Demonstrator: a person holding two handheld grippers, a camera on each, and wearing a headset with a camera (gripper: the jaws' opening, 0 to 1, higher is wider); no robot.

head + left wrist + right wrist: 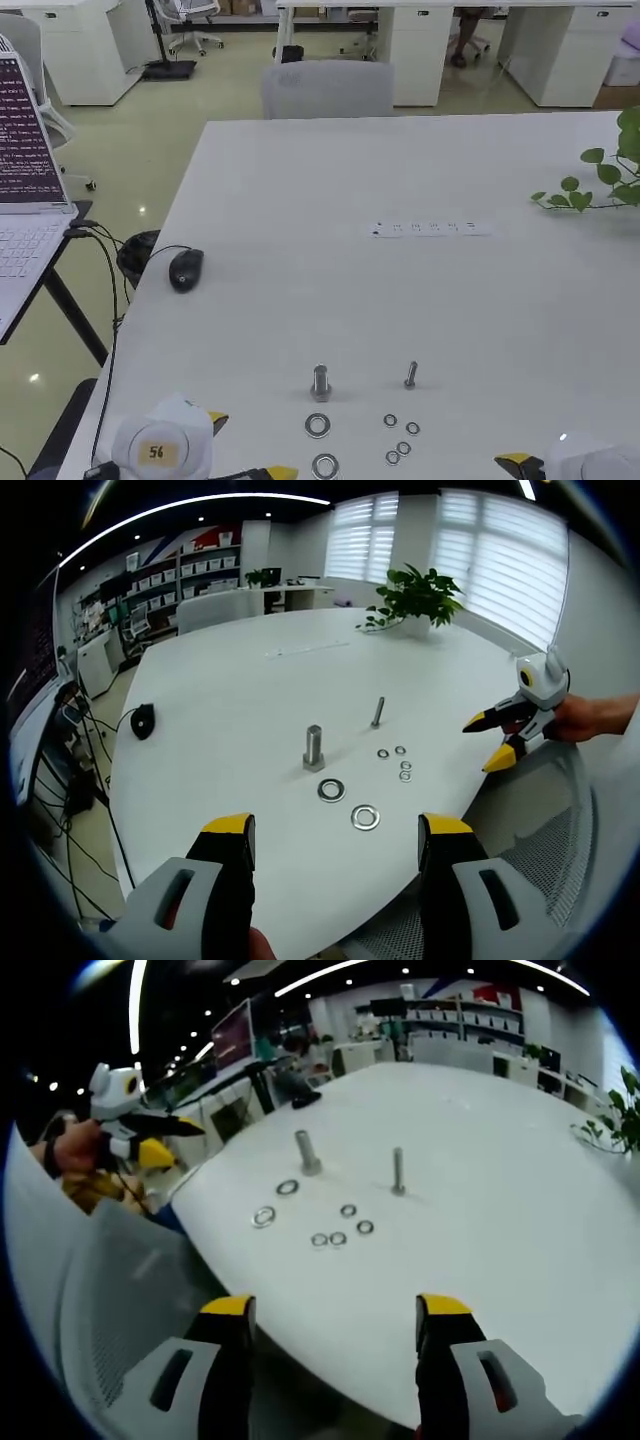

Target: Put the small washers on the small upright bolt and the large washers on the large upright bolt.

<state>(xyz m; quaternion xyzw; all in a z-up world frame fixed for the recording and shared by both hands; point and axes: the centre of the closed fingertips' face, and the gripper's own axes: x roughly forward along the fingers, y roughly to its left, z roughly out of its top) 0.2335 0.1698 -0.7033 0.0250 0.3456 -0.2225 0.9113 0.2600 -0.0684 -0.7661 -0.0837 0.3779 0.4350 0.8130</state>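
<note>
A white tabletop (300, 200) spreads across the head view. Near the bottom centre of that frame stand two upright bolts, well apart: the large bolt (320, 382) on the left and the small bolt (411, 375) to its right. Just below the large bolt, two large washers (318, 426) lie flat, one under the other in the frame. Four small washers (403, 448) lie in a loose cluster below the small bolt (no washer is on either bolt yet). A black mouse (186, 269) sits at middle left, a white power strip (432, 229) is right of centre, and a leafy plant (605, 180) is at the right edge. At the bottom of the left gripper view, the left claw (337, 830) stands wide and holds nothing. The right claw (335, 1308), at the bottom of the right gripper view, is likewise wide and empty.
</note>
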